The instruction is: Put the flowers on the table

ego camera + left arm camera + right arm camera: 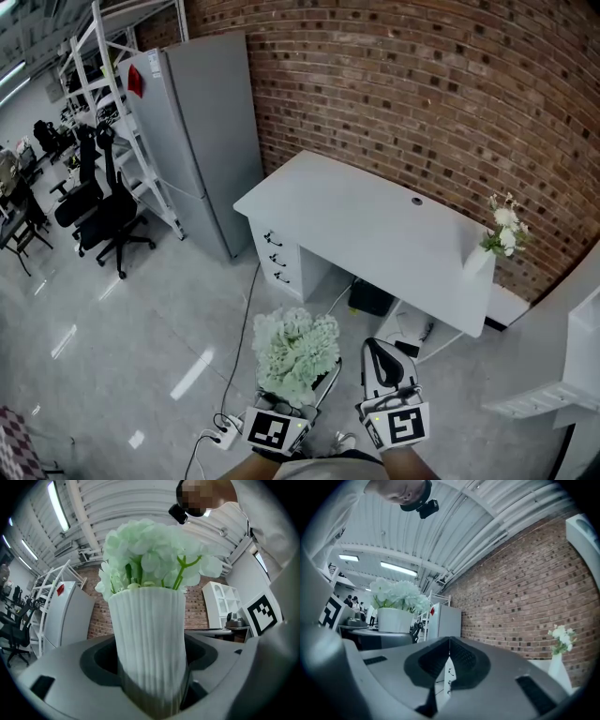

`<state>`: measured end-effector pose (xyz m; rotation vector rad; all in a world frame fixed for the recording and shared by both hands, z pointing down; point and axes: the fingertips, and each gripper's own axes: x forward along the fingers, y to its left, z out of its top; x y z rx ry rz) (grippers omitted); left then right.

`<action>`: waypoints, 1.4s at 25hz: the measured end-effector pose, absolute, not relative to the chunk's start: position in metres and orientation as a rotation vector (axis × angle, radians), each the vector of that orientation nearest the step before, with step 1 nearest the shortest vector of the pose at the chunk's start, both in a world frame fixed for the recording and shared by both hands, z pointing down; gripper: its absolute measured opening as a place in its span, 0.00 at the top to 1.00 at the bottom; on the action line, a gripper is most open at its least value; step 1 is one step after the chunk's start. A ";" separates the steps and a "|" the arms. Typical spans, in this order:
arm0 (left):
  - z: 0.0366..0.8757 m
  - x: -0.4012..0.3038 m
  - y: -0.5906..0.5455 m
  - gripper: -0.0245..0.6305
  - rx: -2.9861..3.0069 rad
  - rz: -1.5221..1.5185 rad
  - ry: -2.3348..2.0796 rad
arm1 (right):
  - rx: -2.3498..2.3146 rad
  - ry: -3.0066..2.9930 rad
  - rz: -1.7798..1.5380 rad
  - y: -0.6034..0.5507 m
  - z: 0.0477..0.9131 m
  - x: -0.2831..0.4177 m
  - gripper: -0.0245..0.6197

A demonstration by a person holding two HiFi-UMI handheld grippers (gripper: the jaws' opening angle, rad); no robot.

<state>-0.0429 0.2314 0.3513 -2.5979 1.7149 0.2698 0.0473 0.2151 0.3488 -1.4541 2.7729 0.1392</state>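
My left gripper (150, 686) clamps its jaws on the flower vase (147, 634); my right gripper (449, 665) holds its jaws together, empty.

Office: white desk (375, 225); swivel chairs (105, 214); brick wall (422, 84).

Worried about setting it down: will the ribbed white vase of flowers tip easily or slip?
Probably top-heavy: the flower head spreads wider than the vase, which seems to narrow toward its base. Its ribs likely help grip.
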 end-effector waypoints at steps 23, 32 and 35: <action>0.362 0.032 0.199 0.37 -2.496 0.247 1.828 | -1.279 2.864 0.123 0.198 0.368 0.115 0.94; 0.366 0.001 0.120 0.37 -2.524 0.260 1.784 | -1.335 2.851 0.144 0.119 0.371 0.083 0.94; 0.362 -0.009 0.089 0.38 -2.537 0.271 1.738 | -1.378 2.826 0.146 0.083 0.370 0.071 0.94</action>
